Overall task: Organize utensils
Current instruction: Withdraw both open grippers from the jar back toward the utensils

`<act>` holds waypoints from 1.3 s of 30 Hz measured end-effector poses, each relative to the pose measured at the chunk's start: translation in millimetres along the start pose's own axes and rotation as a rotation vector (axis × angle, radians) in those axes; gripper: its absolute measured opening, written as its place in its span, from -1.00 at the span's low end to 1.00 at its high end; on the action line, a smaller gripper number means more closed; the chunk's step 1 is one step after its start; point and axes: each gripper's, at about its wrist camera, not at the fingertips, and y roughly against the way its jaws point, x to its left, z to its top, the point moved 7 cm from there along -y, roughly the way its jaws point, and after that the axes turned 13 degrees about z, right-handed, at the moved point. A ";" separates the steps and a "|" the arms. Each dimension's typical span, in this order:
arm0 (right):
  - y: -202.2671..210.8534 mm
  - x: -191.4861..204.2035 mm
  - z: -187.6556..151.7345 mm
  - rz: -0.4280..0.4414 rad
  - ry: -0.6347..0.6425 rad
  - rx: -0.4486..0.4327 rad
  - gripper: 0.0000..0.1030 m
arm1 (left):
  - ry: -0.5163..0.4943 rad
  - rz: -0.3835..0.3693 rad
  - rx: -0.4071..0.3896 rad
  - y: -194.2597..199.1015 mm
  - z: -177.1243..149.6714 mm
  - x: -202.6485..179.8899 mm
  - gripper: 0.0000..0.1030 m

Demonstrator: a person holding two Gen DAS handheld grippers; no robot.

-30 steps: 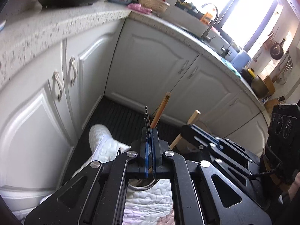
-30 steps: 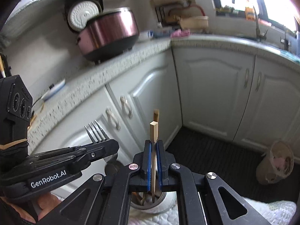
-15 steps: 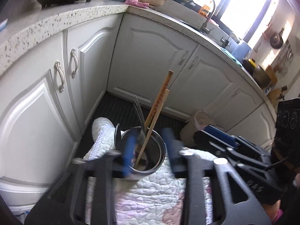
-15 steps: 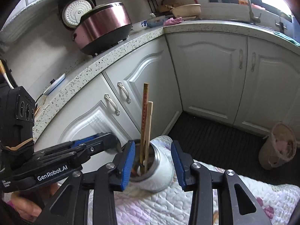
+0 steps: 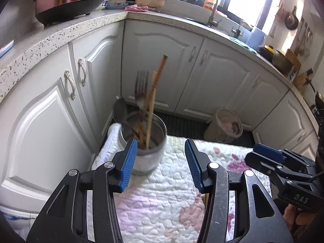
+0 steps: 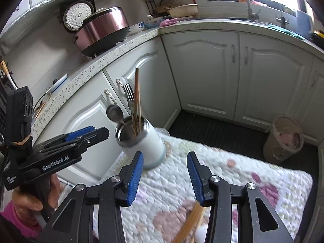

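Utensils stand upright in a steel holder (image 5: 146, 141) just ahead of the left claw (image 5: 160, 165), nearer its left pad, and ahead and slightly left of the right claw (image 6: 165, 175): a fork (image 5: 141, 89), a spoon (image 5: 119, 111) leaning on the rim, and chopsticks (image 5: 156, 93) rising tallest. Handles go down and working ends up, probably so each piece is easy to pick out. Both claws are partway apart and opening, with nothing between their pads. More chopsticks (image 6: 190, 222) lie flat on the quilted cloth (image 6: 232, 174) below the right claw, likely the next to collect. That floral cloth covers the worktop bearing the holder. Beyond are white cabinets (image 5: 158, 68), a speckled counter with a rice cooker (image 6: 103, 29), a sink tap, and a bin (image 6: 285, 139) on the dark floor.
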 end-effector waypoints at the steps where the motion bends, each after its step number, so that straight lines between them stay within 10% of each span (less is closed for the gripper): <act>1: 4.6 -1.1 -4.9 -0.006 0.000 0.002 -0.17 | -0.007 0.000 0.002 1.7 -4.1 -3.4 -0.06; 26: 39.6 -87.9 -166.6 -0.123 -0.191 0.145 -0.17 | -0.017 -0.128 0.279 -36.9 -131.1 -57.5 -0.06; 39: 19.4 -100.7 -189.4 -0.091 -0.253 0.178 -0.17 | -0.129 -0.091 0.389 -107.7 -151.4 -130.9 -0.06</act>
